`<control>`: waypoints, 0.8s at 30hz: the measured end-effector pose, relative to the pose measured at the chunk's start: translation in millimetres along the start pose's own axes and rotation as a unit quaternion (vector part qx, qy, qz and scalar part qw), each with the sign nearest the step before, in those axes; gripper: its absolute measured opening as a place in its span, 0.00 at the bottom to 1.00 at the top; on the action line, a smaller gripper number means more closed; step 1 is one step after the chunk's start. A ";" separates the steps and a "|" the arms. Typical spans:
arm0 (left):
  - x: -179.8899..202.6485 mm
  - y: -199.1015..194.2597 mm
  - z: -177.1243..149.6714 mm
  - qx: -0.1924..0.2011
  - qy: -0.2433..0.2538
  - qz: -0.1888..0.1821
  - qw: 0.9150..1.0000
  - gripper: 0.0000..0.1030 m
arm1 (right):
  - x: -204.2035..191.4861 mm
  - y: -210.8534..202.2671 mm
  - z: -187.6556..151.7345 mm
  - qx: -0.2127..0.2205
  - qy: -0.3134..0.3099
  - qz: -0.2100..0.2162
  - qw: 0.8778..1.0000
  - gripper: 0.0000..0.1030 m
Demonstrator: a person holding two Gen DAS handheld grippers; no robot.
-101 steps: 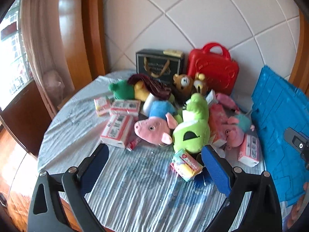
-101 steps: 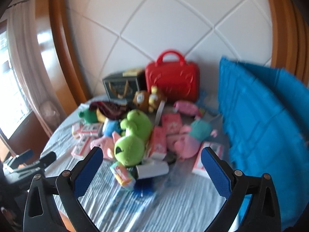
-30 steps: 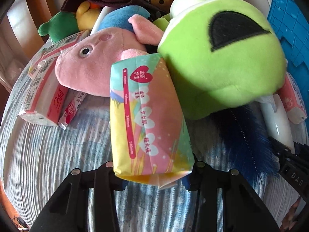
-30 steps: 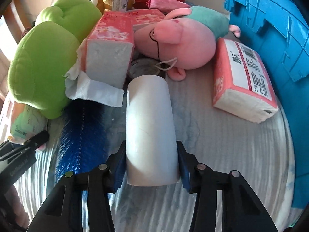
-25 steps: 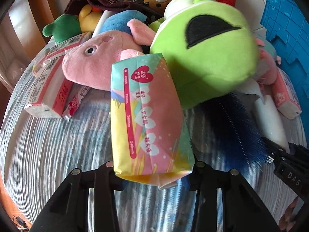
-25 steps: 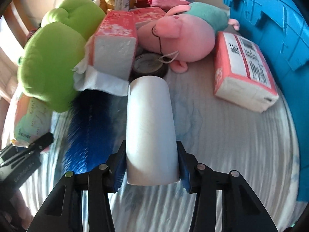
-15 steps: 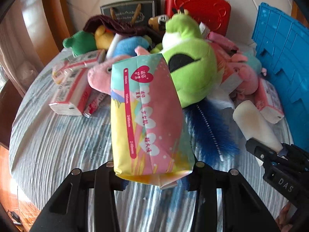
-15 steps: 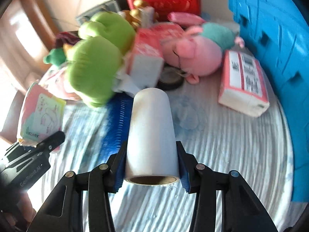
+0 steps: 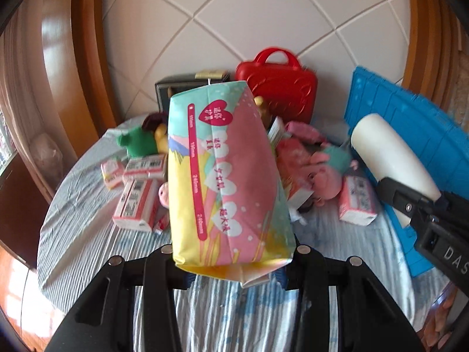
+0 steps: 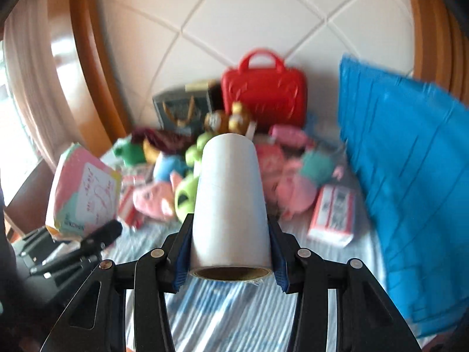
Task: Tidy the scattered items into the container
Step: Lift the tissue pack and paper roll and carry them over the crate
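Your left gripper (image 9: 231, 267) is clamped on a pastel pack (image 9: 225, 176) printed with hearts, its near end pinched between the blue pads while the rest sticks out ahead, held above the table (image 9: 88, 249). Your right gripper (image 10: 230, 267) is clamped on a white roll (image 10: 231, 202), gripped by its sides with the open cardboard core facing the camera. In the left view, that roll (image 9: 390, 158) and the black body of the right gripper show at the right edge, in front of the blue crate (image 9: 425, 135). In the right view, the pack (image 10: 85, 193) shows at the left, above the black frame of your left gripper.

The crate (image 10: 410, 176) stands at the right side of the table, with its ribbed wall toward you; you cannot see inside it.

The rest of the clutter lies on the striped cloth. A red case (image 9: 278, 88) and a dark gift bag (image 9: 164, 94) stand against the tiled wall. In front of them sit a green plush (image 9: 134, 143), a pink pig (image 9: 322, 170) and several red-and-white tissue packs (image 9: 134, 205), one (image 9: 357, 202) just beside the crate. The right view is blurred, but shows a lime-green plush (image 10: 187, 193) and two small bears (image 10: 231, 121) behind the roll.
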State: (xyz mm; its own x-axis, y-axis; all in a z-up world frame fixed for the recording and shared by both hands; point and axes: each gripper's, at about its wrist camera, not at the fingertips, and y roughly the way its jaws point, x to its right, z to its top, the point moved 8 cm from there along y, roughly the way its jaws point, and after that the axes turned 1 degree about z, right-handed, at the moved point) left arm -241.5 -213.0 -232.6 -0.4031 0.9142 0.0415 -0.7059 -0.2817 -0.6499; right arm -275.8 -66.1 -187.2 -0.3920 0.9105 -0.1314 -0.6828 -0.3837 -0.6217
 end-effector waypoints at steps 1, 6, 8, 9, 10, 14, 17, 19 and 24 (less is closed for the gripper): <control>5.7 -6.3 7.1 0.009 0.002 -0.004 1.000 0.39 | -2.7 -7.4 9.3 0.012 -0.002 -0.004 1.000 0.44; 48.7 -30.4 43.1 0.051 0.015 -0.032 0.998 0.39 | 17.1 -55.9 52.9 0.074 -0.013 -0.031 0.997 0.44; 75.9 -37.8 59.5 0.068 0.025 -0.043 0.996 0.39 | 34.0 -72.7 69.4 0.095 -0.012 -0.040 0.995 0.44; 91.9 -40.9 67.9 0.077 0.030 -0.049 0.995 0.39 | 44.5 -80.9 77.7 0.107 -0.011 -0.045 0.993 0.44; 111.9 -44.3 78.1 0.087 0.037 -0.057 0.994 0.39 | 57.0 -89.6 86.6 0.118 -0.011 -0.054 0.991 0.44; 194.8 -53.1 115.8 0.115 0.058 -0.079 0.989 0.39 | 119.7 -120.3 122.7 0.157 -0.013 -0.079 0.984 0.44; 263.6 -56.4 147.0 0.123 0.061 -0.099 0.985 0.39 | 180.1 -144.9 153.8 0.183 -0.030 -0.109 0.977 0.44; 313.6 -55.9 169.7 0.119 0.058 -0.110 0.985 0.39 | 224.3 -157.7 173.9 0.193 -0.044 -0.128 0.972 0.44; 413.2 -15.8 198.9 0.037 0.049 -0.121 0.991 0.39 | 327.2 -149.6 209.7 0.162 -0.073 -0.169 0.970 0.44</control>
State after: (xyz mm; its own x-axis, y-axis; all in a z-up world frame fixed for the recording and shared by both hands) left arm -512.7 111.3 -54.2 -0.1609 0.9805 0.1127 -0.8168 -0.0682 -0.5729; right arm -431.2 257.0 24.6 -0.1791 0.9702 0.1629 -0.9357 -0.1169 -0.3328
